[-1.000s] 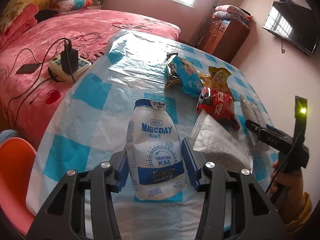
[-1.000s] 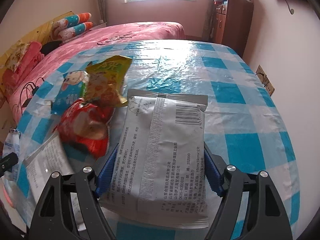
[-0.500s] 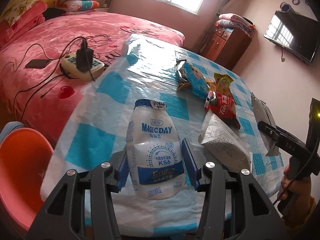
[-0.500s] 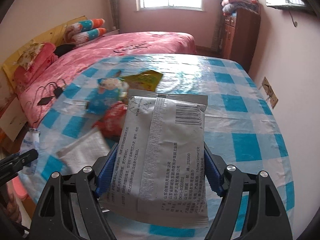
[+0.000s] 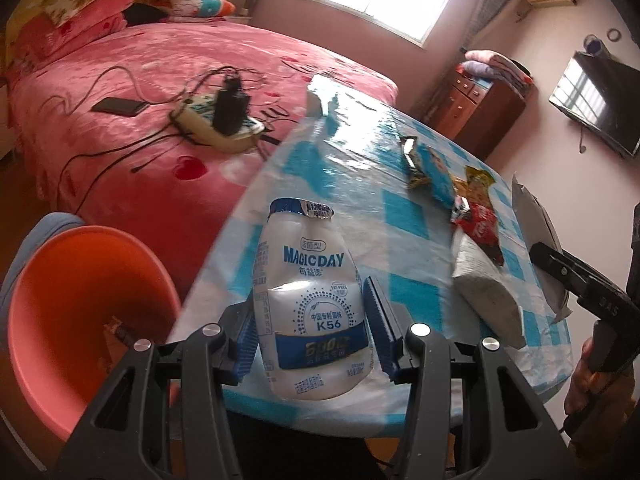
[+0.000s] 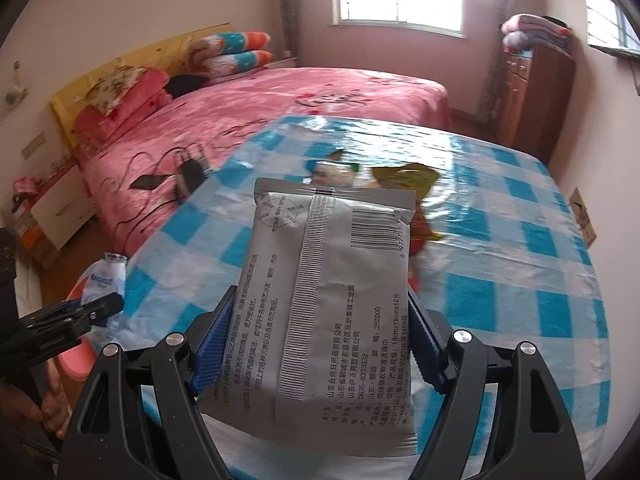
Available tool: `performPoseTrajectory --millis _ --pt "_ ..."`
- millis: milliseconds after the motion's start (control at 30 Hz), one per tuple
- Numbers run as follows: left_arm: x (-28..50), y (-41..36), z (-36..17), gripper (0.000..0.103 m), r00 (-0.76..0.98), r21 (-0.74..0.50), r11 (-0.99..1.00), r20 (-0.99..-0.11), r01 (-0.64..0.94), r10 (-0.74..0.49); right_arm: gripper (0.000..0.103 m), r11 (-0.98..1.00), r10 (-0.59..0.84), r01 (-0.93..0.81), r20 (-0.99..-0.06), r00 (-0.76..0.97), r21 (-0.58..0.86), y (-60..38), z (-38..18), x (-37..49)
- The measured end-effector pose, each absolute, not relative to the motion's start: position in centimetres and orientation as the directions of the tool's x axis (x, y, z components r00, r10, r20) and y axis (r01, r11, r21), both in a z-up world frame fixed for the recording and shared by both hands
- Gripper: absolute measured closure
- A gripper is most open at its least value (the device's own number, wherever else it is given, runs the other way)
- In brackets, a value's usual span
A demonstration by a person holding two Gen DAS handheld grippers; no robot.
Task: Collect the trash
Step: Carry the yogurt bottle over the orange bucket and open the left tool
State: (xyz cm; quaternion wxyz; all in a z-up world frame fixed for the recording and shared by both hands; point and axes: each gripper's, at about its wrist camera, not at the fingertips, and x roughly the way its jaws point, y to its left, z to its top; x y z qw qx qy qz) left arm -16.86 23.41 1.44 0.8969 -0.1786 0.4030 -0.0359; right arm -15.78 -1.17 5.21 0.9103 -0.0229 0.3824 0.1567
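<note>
My left gripper [image 5: 312,328] is shut on a white and blue MAGICDAY drink bottle [image 5: 308,296], held in the air off the table's near-left edge, next to an orange bin [image 5: 72,280]. My right gripper [image 6: 316,340] is shut on a grey printed packet [image 6: 328,296], held above the blue-checked table [image 6: 500,248]. On the table lie another grey packet [image 5: 484,288], a red wrapper [image 5: 480,228], a blue wrapper [image 5: 432,172] and a yellow wrapper [image 6: 404,176]. The bottle also shows in the right wrist view [image 6: 102,280].
A pink bed [image 5: 160,100] with a power strip and cables [image 5: 216,120] and a phone [image 5: 118,106] lies left of the table. A wooden dresser [image 5: 480,108] stands at the back. A TV [image 5: 592,108] hangs on the right wall.
Both grippers have lifted and pulled back from the table with their loads. The left one has swung left, bringing the orange bin into fuller view.
</note>
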Motion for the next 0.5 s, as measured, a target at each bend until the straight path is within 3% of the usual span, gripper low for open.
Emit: performPoseTrajectory --millis 500 --pt "-19.5 31.0 -0.4 0.053 0.669 -0.307 0.913 -0.741 -0.269 -0.052 0.026 0.812 0.450 -0.575 -0.737 0.504 0.103 11.8 4.4 -16.9"
